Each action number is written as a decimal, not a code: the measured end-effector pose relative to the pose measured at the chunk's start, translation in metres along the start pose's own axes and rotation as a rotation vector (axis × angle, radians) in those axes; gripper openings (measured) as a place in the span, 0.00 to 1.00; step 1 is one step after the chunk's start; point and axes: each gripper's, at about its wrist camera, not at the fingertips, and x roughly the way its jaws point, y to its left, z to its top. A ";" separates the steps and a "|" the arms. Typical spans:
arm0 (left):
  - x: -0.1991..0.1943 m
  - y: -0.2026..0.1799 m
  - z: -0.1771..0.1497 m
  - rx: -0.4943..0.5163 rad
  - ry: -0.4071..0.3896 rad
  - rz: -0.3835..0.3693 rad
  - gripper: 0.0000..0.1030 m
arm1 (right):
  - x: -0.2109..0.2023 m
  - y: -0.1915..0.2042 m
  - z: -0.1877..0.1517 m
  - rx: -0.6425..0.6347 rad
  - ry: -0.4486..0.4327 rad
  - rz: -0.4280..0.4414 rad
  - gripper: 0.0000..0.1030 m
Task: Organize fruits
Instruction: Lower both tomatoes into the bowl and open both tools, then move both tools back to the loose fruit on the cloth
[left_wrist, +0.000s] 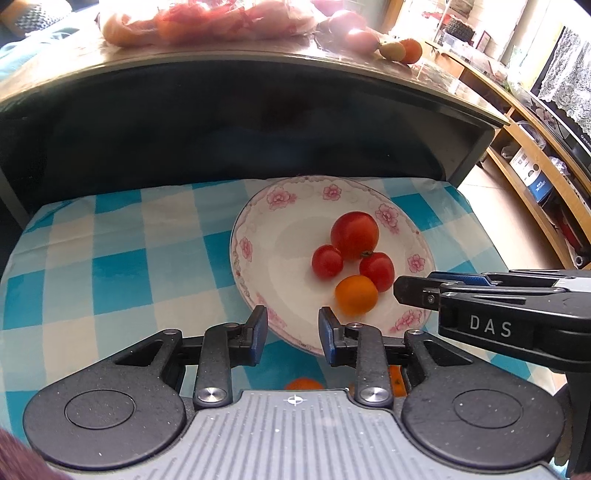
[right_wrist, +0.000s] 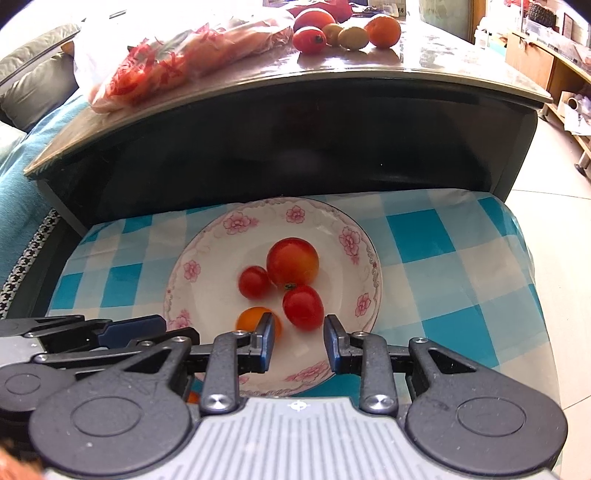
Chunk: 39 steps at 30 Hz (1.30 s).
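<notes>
A white floral plate (left_wrist: 244, 254) (right_wrist: 207, 242) lies on the blue checked cloth. It holds one large red tomato (left_wrist: 354, 234) (right_wrist: 292, 262), two small red tomatoes (left_wrist: 327, 261) (right_wrist: 303, 307) and a small orange fruit (left_wrist: 356, 294) (right_wrist: 251, 319). My left gripper (left_wrist: 293, 332) hovers over the plate's near rim. Its jaws are drawn in to a narrow gap with nothing between them. My right gripper (right_wrist: 299, 341) is over the near rim too, equally narrow and empty, its tip (left_wrist: 406, 291) beside the orange fruit. Bits of orange fruit (left_wrist: 303, 384) peek out under the left gripper.
Behind the cloth (left_wrist: 110, 266) rises a dark coffee table (right_wrist: 332, 122). On its top lie a plastic bag of red fruit (right_wrist: 177, 59) and loose fruits (right_wrist: 347, 31). Floor (right_wrist: 561, 258) and wooden shelving (left_wrist: 535, 166) are to the right.
</notes>
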 end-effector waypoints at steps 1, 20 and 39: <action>-0.002 -0.001 -0.002 0.003 0.001 0.001 0.37 | -0.002 0.001 -0.001 -0.002 -0.001 0.001 0.31; -0.035 0.000 -0.044 0.020 0.028 0.012 0.45 | -0.039 0.021 -0.044 -0.018 0.029 0.048 0.31; -0.045 0.001 -0.102 -0.010 0.132 0.008 0.47 | -0.050 0.037 -0.094 -0.042 0.108 0.088 0.31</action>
